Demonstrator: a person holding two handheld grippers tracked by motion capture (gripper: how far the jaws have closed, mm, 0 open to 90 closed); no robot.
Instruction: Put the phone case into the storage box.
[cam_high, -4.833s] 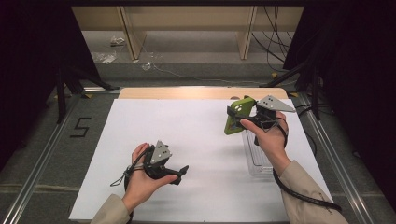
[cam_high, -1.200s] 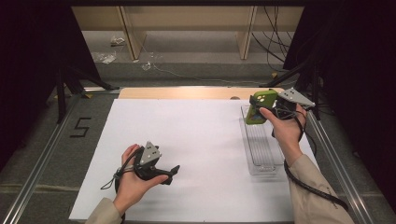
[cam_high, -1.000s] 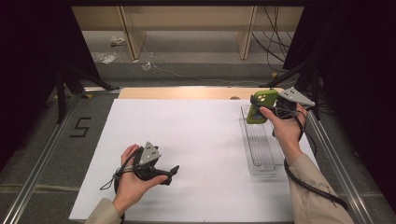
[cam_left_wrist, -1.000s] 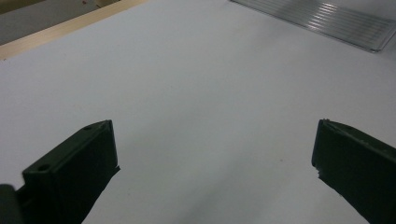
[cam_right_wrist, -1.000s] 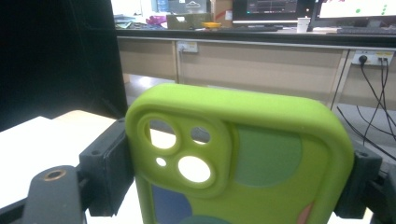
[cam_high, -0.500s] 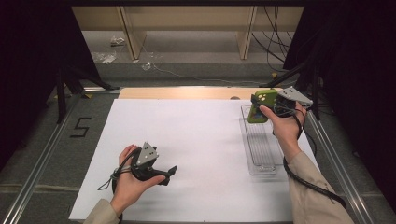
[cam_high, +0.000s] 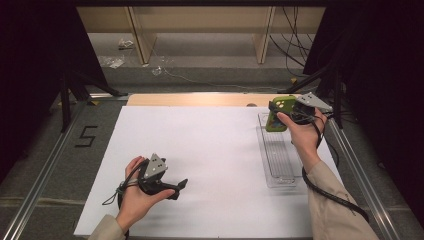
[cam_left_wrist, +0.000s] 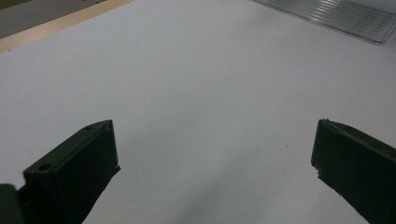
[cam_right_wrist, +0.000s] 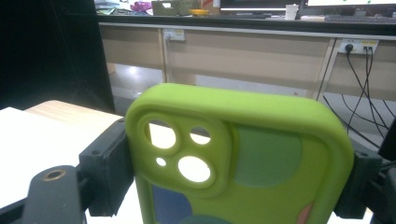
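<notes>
1. High view: the right hand-held gripper (cam_high: 278, 113) hangs above the far end of a clear tray (cam_high: 278, 161) on the right side of the white table (cam_high: 210, 150), its jaws closed on a green phone case (cam_high: 278, 114).
2. Right gripper view: the case (cam_right_wrist: 243, 163) stands upright between the two black jaws, one pad pressing each long edge, its camera cut-outs at upper left and darker green, blue and pink patches on its back. Behind it are a wooden strip along the table's far edge, beige cabinets and wall sockets with cables.
3. High view: the left hand-held gripper (cam_high: 177, 186) is held low over the near left part of the table, well apart from the tray, a grey three-cornered plate on top and a cable looping by the wrist.
4. Left gripper view: the left jaws stand wide apart with nothing between them, bare white table below, and a corner of the ribbed tray (cam_left_wrist: 345, 18) at upper right.
5. High view: a black "5" (cam_high: 86, 136) is marked on the grey floor left of the table.
</notes>
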